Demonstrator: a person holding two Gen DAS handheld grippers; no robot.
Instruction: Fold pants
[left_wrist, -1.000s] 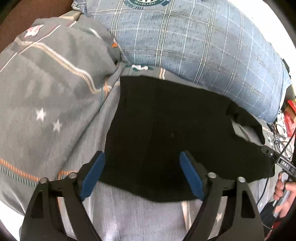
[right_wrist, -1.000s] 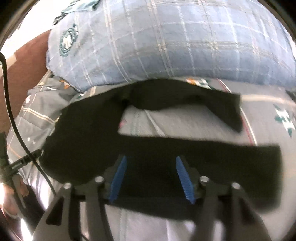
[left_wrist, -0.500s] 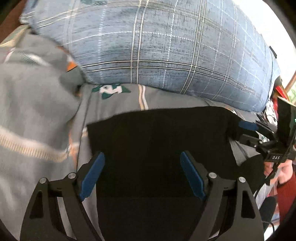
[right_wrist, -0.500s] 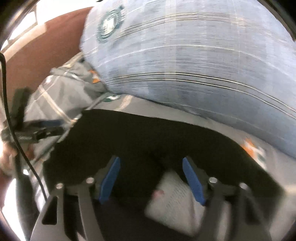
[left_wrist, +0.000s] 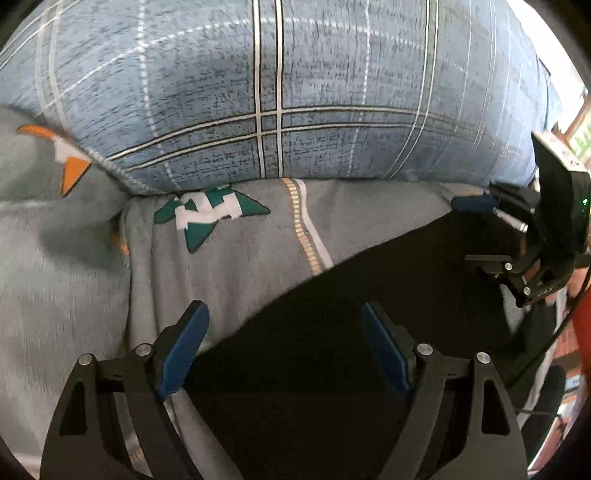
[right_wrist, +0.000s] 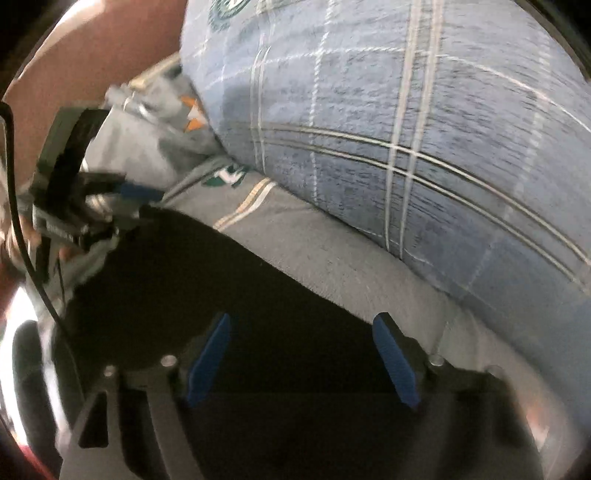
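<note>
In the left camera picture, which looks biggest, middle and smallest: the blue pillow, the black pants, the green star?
1. Blue pillow, though it sits close to the camera.
2. Black pants.
3. Green star.

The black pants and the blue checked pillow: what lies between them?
Only a bare strip of grey printed bedsheet separates the pants from the pillow; both wrist views show it.

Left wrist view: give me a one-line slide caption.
Open left gripper over black pants on a grey sheet, plaid pillow behind, right gripper opening at the far edge.
</note>
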